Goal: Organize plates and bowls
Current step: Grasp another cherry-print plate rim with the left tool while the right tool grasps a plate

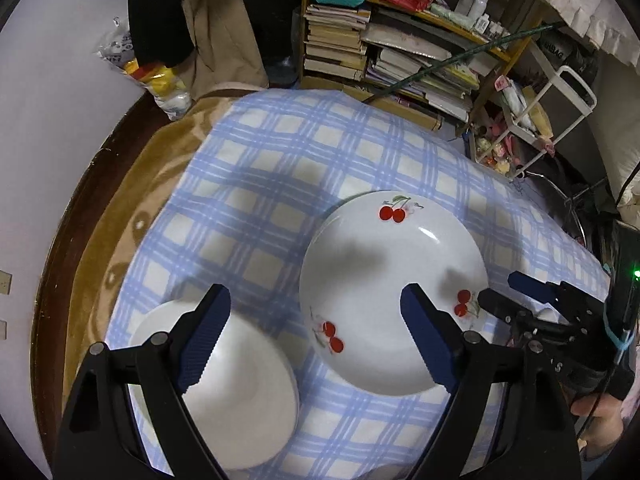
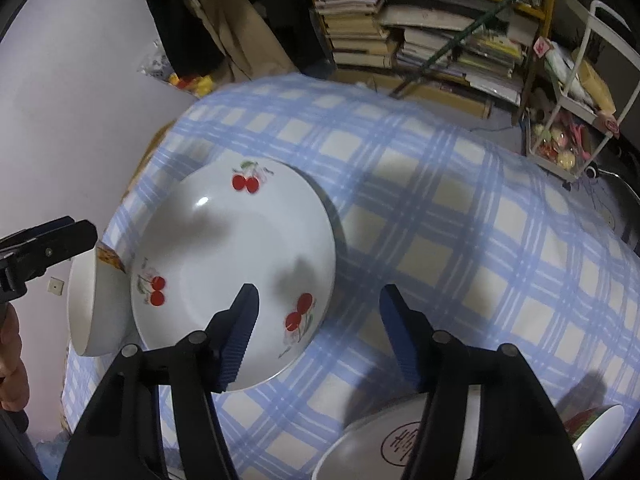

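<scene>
A white plate with red cherries (image 1: 392, 280) (image 2: 232, 248) lies on the blue checked tablecloth (image 1: 280, 168). Beside it on the left sits a plain white bowl (image 1: 240, 400) (image 2: 96, 312). My left gripper (image 1: 316, 336) hovers open, one finger over the bowl's inside and the other over the plate, touching neither. In the right wrist view the left gripper (image 2: 86, 234) shows above the bowl's far rim. My right gripper (image 2: 320, 336) (image 1: 510, 292) is open astride the plate's near right rim, one finger above the plate, the other above the cloth.
A white plate with a red seal mark (image 2: 384, 440) and a red-patterned bowl (image 2: 596, 428) sit at the near right edge. Bookshelves (image 1: 400, 40), a white wire rack (image 1: 552, 112) and a brown blanket (image 1: 132, 208) surround the table. A hand (image 2: 12, 360) holds the left gripper.
</scene>
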The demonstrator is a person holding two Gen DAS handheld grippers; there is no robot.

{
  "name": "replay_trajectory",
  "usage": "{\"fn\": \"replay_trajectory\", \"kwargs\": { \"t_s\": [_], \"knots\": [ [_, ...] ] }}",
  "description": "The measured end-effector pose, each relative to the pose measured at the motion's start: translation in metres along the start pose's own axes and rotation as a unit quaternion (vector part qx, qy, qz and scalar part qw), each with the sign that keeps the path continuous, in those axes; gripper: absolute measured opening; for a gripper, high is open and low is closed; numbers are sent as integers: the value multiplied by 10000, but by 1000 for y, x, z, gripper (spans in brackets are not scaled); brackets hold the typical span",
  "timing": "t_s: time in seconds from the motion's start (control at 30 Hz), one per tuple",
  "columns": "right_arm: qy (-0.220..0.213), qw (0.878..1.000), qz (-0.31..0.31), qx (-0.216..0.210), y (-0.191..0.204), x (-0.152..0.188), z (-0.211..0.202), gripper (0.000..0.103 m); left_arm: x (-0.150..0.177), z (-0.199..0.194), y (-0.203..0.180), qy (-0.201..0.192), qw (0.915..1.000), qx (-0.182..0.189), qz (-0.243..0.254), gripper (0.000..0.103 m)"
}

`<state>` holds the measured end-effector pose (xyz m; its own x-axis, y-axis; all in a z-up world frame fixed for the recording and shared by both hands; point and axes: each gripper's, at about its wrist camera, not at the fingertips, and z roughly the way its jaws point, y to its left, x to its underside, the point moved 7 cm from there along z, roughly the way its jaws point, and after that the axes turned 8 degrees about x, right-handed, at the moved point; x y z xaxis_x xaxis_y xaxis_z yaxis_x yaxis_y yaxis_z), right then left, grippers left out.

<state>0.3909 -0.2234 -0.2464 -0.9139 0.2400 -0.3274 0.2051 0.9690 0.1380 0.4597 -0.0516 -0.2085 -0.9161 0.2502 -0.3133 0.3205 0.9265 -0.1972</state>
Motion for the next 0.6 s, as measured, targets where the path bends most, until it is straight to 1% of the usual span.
{"fn": "replay_trajectory", "kwargs": {
  "t_s": [0.07, 0.13, 0.17, 0.2, 0.23, 0.27, 0.3, 0.33, 0.37, 0.4, 0.43, 0.47, 0.5, 0.53, 0.6],
  "knots": [
    [55, 9999, 12, 146, 0, -1, 6, 63, -2, 10, 1, 86, 10000, -29, -2, 85],
    [170, 9994, -3, 292, -1, 0, 11, 55, -5, 24, 2, 249, 9997, -82, -17, 78],
    [241, 9992, 27, 306, -2, 0, 14, 54, -7, 29, 3, 305, 9995, -119, -31, 78],
    [302, 9991, 77, 300, -3, 0, 16, 48, -7, 34, 4, 363, 9992, -168, -60, 78],
    [341, 9989, 116, 301, -4, 0, 18, 40, -8, 38, 5, 416, 9990, -153, -104, 76],
    [374, 9987, 164, 304, -4, 0, 19, 37, -8, 42, 5, 463, 9988, -109, -136, 73],
    [429, 9984, 203, 293, -4, 1, 20, 34, -7, 45, 5, 477, 9986, -33, -233, 67],
    [492, 9981, 248, 260, -4, 2, 22, 30, -7, 47, 6, 493, 9984, 20, -260, 64],
    [543, 9979, 269, 241, -4, 4, 24, 27, -6, 50, 7, 518, 9982, 37, -286, 64],
    [595, 9976, 269, 242, -4, 5, 26, 24, -6, 53, 7, 557, 9979, 36, -314, 60],
    [616, 9975, 279, 228, -3, 7, 27, 23, -4, 57, 7, 601, 9977, 51, -323, 53],
    [608, 9975, 288, 204, -3, 8, 27, 22, -4, 60, 7, 639, 9973, 83, -348, 50],
    [584, 9977, 279, 208, -2, 9, 26, 21, -1, 64, 7, 716, 9966, 119, -399, 44],
    [575, 9978, 250, 205, 0, 9, 26, 19, 1, 67, 8, 771, 9959, 135, -450, 41],
    [633, 9977, 178, 160, 4, 12, 28, 16, 5, 71, 8, 810, 9955, 10, -497, 33]
  ]
}}
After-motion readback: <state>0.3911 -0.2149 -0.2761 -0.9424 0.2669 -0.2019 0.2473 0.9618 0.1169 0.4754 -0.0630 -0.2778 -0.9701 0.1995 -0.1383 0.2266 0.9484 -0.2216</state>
